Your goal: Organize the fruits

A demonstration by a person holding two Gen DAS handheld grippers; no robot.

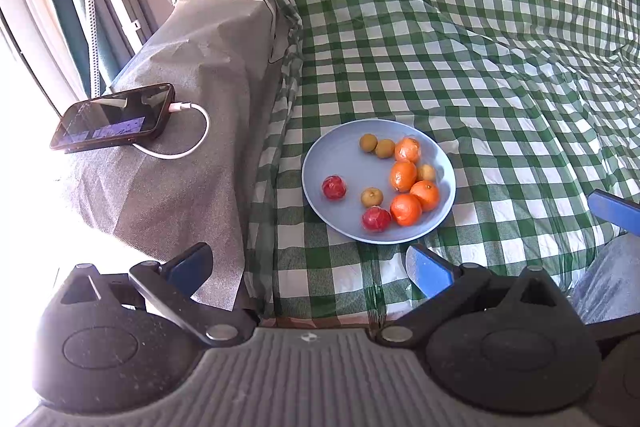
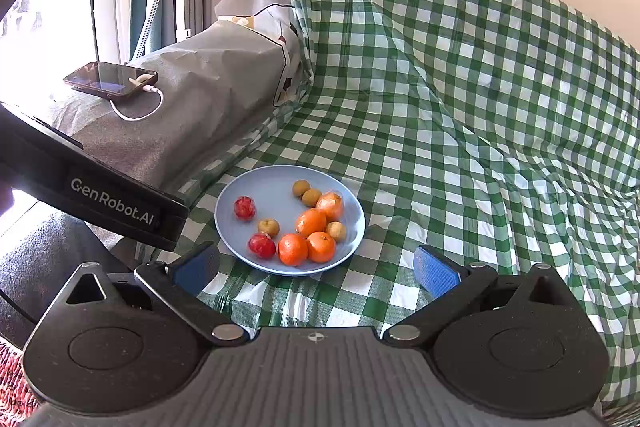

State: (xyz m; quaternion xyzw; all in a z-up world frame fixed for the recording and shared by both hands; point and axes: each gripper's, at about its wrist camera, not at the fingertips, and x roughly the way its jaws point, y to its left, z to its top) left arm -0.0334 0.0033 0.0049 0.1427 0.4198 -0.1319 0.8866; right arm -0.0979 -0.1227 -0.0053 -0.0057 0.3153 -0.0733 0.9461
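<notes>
A light blue plate (image 1: 332, 155) lies on the green checked cloth and shows in the right wrist view (image 2: 268, 191) too. It holds several oranges (image 1: 405, 209) (image 2: 293, 249), two red fruits (image 1: 334, 187) (image 2: 245, 207) and several small brown fruits (image 1: 371, 197) (image 2: 268, 227). My left gripper (image 1: 310, 265) is open and empty, just in front of the plate's near rim. My right gripper (image 2: 316, 269) is open and empty, close to the plate's near rim. One blue fingertip of the right gripper (image 1: 614, 207) shows at the left wrist view's right edge.
A phone (image 1: 114, 117) (image 2: 110, 79) on a white charging cable lies on a grey covered armrest (image 1: 180, 187) left of the plate. The left gripper's black body (image 2: 92, 187) crosses the right wrist view's left side. Checked cloth (image 1: 480, 47) rises behind the plate.
</notes>
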